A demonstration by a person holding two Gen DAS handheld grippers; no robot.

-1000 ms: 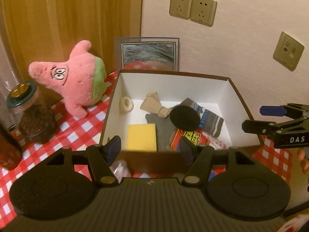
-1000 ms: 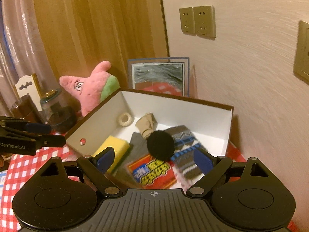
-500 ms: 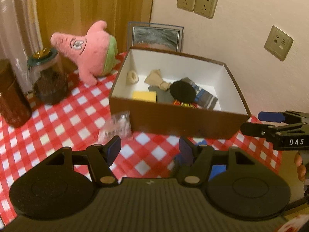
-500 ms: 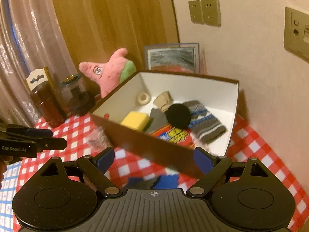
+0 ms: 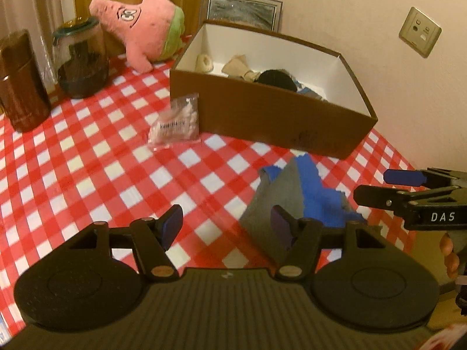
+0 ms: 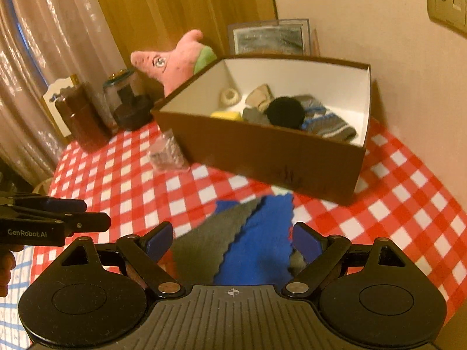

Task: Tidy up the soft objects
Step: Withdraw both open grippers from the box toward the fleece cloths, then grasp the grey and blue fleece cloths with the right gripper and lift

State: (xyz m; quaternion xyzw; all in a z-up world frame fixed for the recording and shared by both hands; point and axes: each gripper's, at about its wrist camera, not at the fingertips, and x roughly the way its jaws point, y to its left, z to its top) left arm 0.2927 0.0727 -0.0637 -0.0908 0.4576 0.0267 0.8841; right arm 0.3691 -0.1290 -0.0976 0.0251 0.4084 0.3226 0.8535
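The brown cardboard box with white inside (image 6: 262,157) already holds a yellow sponge (image 6: 226,114), a black pompom (image 6: 286,111), a striped grey sock (image 6: 327,124) and more. In front of the box, a blue and grey cloth (image 6: 248,239) and a clear packet (image 5: 176,124) lie unpacked; the pink star plush (image 5: 143,23) sits behind-left. Left hand-held gripper (image 5: 226,223) and right hand-held gripper (image 6: 232,237) are spread, empty, above the cloth

Box (image 5: 271,122) contents half hidden behind its near wall
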